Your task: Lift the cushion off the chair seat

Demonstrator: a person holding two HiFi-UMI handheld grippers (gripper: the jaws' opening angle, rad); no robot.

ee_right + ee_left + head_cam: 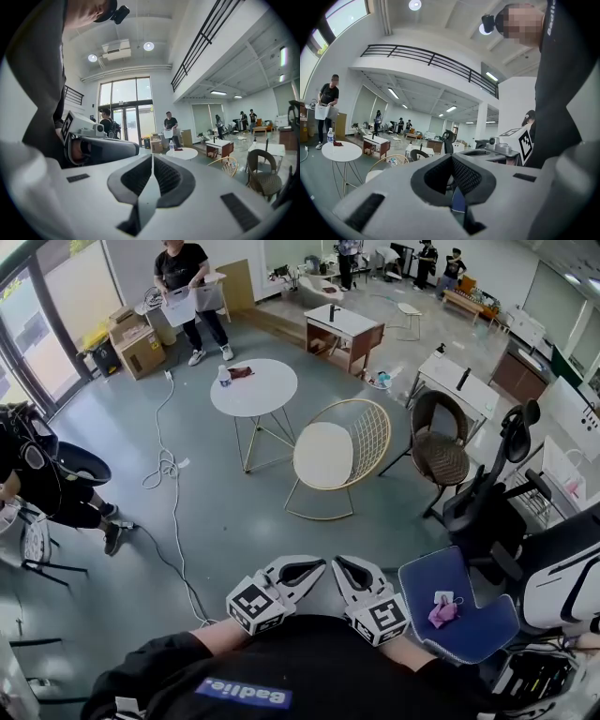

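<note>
A cream round cushion [322,455] lies on the seat of a gold wire chair [367,434] in the middle of the floor, well ahead of both grippers. My left gripper [312,569] and right gripper [348,569] are held side by side close to my body, each shut with nothing between its jaws. In the left gripper view the left gripper [452,163] has its jaws together, and the wire chair [389,160] with its cushion [373,175] shows low at the left. The right gripper [151,160] is shut too, with the wire chair [225,165] far off at the right.
A round white table [265,392] with a bottle [224,377] stands behind the wire chair. To the right are a brown wicker chair [438,452], a black office chair [489,510] and a blue seat [473,626] bearing a pink cloth [442,611]. A cable [171,486] trails across the floor. People stand about.
</note>
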